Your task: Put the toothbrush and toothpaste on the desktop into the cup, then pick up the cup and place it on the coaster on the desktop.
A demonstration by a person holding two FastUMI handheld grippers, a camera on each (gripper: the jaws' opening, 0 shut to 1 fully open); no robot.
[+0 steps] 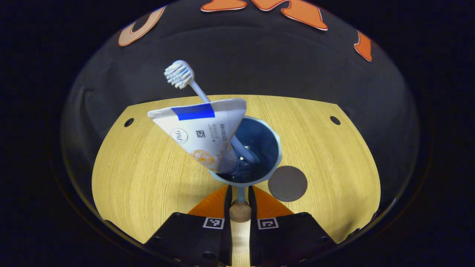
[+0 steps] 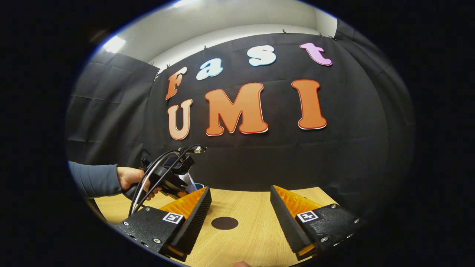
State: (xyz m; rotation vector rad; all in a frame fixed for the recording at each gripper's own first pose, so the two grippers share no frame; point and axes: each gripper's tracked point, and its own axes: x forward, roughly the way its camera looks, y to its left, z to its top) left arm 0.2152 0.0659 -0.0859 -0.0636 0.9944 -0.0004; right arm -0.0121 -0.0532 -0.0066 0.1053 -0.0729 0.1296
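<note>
Left gripper (image 1: 240, 194): seen in the left gripper view, its two fingers are drawn in close on the thin handle of the cup, one finger on each side, pressing on it. A small round wooden knob at the handle's end sits between the fingers, nearer the camera.
Cup (image 1: 259, 148): blue, with a pale rim, straight ahead of the left gripper's fingers and tilted so that its mouth faces the camera. Whether its base touches the desktop cannot be told.
Toothpaste (image 1: 202, 133): a white tube with a blue band at its flat end, standing in the cup with the narrow end down — it leans out to the left over the rim.
Toothbrush (image 1: 193, 84): pale handle down in the cup, passing behind the tube, with the white bristle head up and to the left, above the tube.
Coaster (image 1: 287, 183): a dark round disc lying flat on the desktop, just to the right of the cup and bare. In the right gripper view it lies on the wood (image 2: 224, 223) between that gripper's fingers, farther off.
Desktop (image 1: 141, 174): light wood grain.
Right gripper (image 2: 241, 211): fingers spread wide apart with nothing between them, held over the desktop.
Person's hand (image 2: 133, 178): in the right gripper view, at the left, with a grey-blue sleeve, gripping the body of the left gripper.
</note>
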